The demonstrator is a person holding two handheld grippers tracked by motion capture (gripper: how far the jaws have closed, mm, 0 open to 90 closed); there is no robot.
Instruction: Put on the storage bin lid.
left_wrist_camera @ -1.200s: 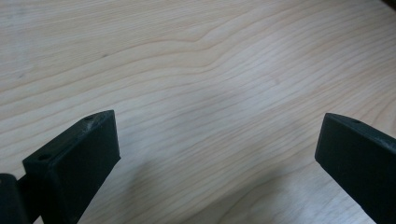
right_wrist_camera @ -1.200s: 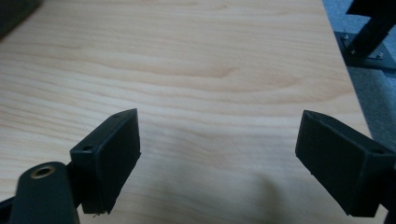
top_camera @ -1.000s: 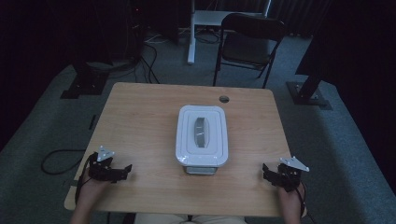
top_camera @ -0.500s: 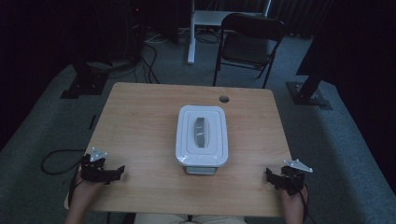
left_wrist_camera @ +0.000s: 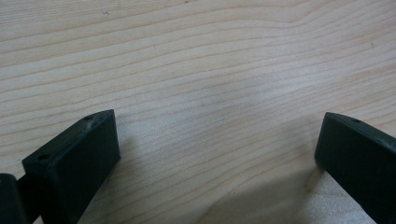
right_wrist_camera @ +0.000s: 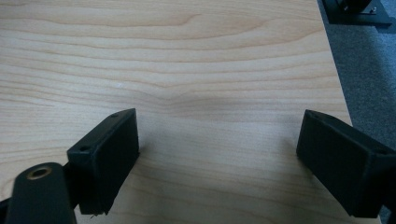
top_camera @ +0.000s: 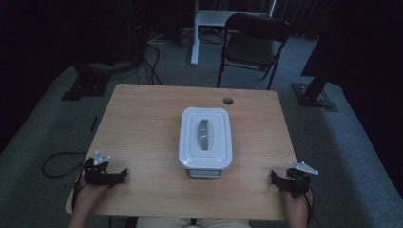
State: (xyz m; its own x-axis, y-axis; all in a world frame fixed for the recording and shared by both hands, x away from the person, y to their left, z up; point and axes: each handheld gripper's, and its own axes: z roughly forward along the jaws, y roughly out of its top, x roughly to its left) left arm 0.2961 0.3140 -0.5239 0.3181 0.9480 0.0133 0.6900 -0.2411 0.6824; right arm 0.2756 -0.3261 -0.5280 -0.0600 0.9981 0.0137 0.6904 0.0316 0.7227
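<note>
A white lidded container [top_camera: 206,137] with a grey handle on its lid sits in the middle of the wooden table [top_camera: 142,123]. My left gripper [top_camera: 124,172] rests near the table's front left corner, open, jaws wide apart over bare wood [left_wrist_camera: 215,116]. At the front right corner my right gripper [top_camera: 274,178] is open too, with nothing between its jaws [right_wrist_camera: 219,140]. Both are well away from the container.
A small round hole [top_camera: 228,100] marks the table's far edge. A black folding chair [top_camera: 254,42] stands behind the table, next to a white desk leg [top_camera: 194,33]. Dark stand bases [top_camera: 313,95] and cables [top_camera: 57,159] lie on the grey carpet.
Both hands have pulled back toward the table's front edge. The left gripper has dropped lower at the corner. The container has not moved.
</note>
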